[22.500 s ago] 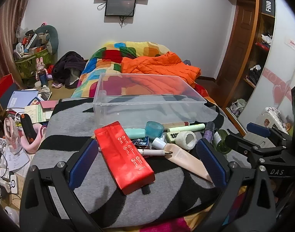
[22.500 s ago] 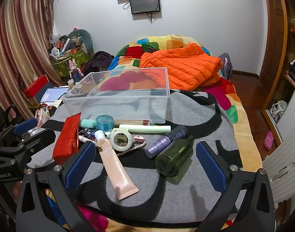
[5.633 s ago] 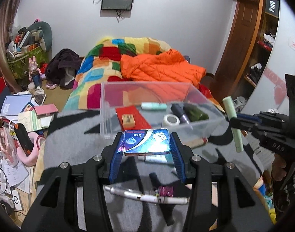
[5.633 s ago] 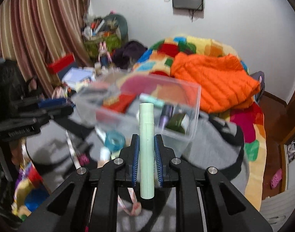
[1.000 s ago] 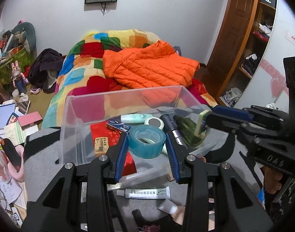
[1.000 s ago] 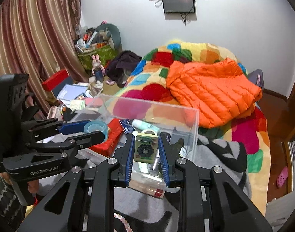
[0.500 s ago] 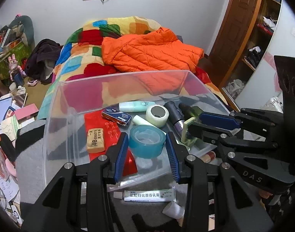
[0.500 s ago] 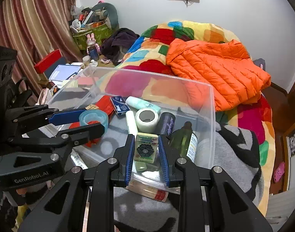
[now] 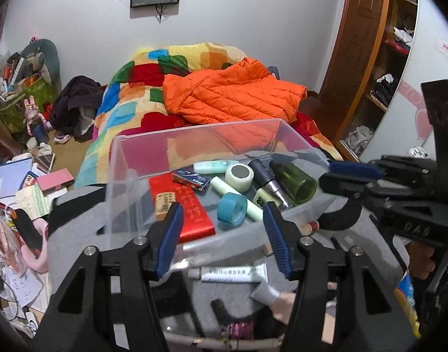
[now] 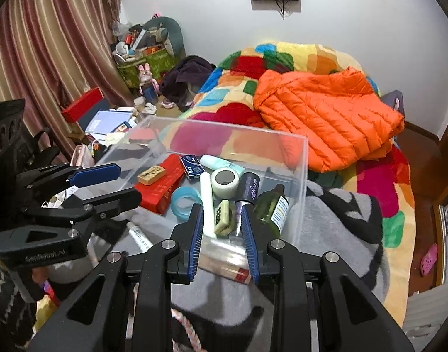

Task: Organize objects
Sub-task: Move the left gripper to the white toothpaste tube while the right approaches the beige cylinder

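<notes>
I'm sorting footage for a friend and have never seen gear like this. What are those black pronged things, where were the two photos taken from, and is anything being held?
They are handheld two-finger grippers, one in each of a person's hands, with a wide-angle camera on each looking along its fingers. One photo is from the left gripper, the other from the right gripper; each also shows the other tool at its edge. Both are open and hold nothing. They hover at a clear plastic box on a grey blanket. In the box lie a blue tape roll, a red packet, a green bottle and small toiletries. A white tube lies outside.
</notes>
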Demonstrator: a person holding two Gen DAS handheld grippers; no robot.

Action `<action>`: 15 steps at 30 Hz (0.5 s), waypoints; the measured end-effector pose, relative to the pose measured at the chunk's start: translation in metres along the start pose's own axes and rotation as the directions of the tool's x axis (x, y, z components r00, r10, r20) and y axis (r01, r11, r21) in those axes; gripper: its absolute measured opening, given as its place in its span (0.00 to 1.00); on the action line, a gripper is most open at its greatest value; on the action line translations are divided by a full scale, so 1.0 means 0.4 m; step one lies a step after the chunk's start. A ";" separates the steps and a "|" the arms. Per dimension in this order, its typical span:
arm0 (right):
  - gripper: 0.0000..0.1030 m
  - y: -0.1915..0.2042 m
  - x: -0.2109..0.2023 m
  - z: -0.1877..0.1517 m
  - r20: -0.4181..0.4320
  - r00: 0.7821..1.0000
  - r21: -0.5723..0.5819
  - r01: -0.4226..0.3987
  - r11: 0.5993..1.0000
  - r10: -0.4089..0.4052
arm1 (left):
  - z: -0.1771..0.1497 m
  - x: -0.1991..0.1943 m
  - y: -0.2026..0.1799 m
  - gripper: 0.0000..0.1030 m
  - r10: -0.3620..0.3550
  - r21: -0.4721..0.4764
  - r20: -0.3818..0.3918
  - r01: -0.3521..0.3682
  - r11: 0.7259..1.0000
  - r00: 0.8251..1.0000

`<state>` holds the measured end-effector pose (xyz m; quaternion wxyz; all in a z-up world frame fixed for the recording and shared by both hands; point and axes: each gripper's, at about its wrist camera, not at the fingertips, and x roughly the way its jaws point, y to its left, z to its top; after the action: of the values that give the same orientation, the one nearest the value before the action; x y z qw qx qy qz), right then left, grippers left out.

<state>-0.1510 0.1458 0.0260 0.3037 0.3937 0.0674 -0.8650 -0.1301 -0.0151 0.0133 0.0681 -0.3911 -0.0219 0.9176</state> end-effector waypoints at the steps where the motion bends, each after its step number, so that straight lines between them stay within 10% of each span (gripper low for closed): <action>1: 0.28 0.001 -0.012 -0.005 0.008 1.000 -0.003 0.002 1.000 -0.002 | -0.006 -0.007 0.000 0.60 0.004 0.002 0.001 -0.004 1.000 1.000; 15: 0.31 -0.004 0.080 -0.140 -0.140 0.989 -0.057 0.043 0.997 -0.051 | -0.117 0.031 0.011 0.70 0.026 0.012 -0.130 -0.025 1.000 0.991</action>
<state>-0.1324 0.1520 -0.0352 0.2883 0.4437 0.1213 -0.8398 -0.1052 -0.0181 -0.0284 0.0598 -0.4498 -0.0077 0.8911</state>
